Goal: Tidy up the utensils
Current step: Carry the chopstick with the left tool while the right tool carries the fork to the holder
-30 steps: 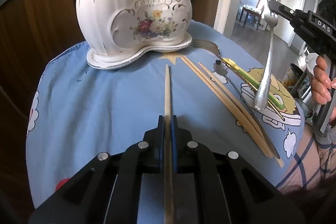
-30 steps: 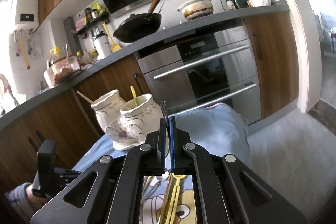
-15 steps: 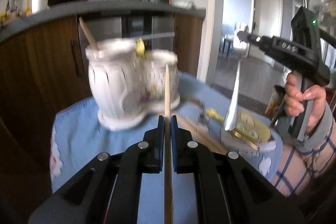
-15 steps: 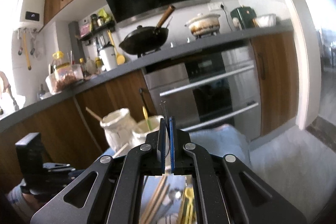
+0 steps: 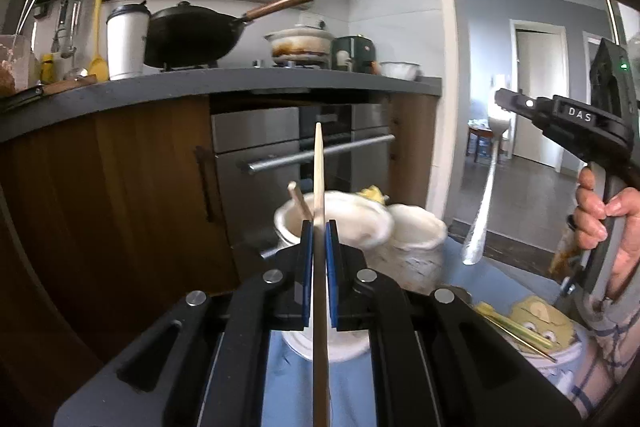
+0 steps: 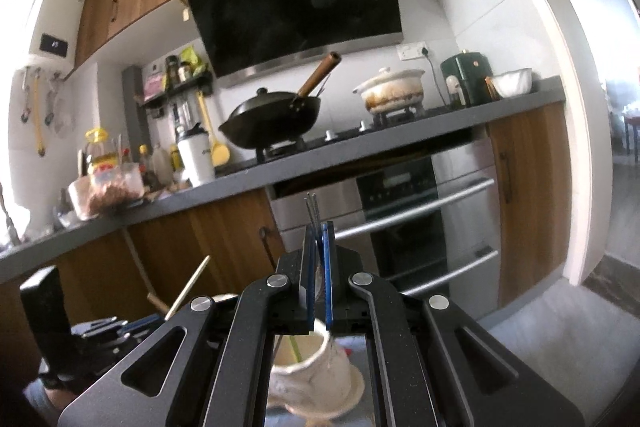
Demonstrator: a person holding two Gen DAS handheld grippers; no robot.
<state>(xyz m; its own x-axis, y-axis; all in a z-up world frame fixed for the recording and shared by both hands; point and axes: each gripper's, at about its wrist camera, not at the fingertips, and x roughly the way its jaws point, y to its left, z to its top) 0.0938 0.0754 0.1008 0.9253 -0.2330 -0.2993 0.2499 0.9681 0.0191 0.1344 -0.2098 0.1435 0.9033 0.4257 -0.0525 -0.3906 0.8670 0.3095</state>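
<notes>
My left gripper (image 5: 319, 227) is shut on a wooden chopstick (image 5: 319, 167) that points up, held above and just in front of the white two-cup ceramic holder (image 5: 360, 223). One chopstick (image 5: 298, 201) stands in the holder's left cup. My right gripper (image 6: 317, 231) is shut on a metal fork (image 6: 312, 207) by its head, tines up; in the left wrist view the fork's handle (image 5: 482, 211) hangs down to the right of the holder. The holder also shows below the right gripper (image 6: 312, 371).
The blue cartoon tablecloth (image 5: 352, 387) holds yellow and green utensils (image 5: 508, 323) at the right. Behind stand the wooden cabinets (image 5: 120, 187), the oven (image 5: 320, 147) and the grey counter with a wok (image 5: 192, 35). The left gripper body shows in the right wrist view (image 6: 52, 327).
Both grippers have risen from the table and tilted up. The chopstick has lifted off the cloth to above the holder. The fork has moved up and nearer the holder.
</notes>
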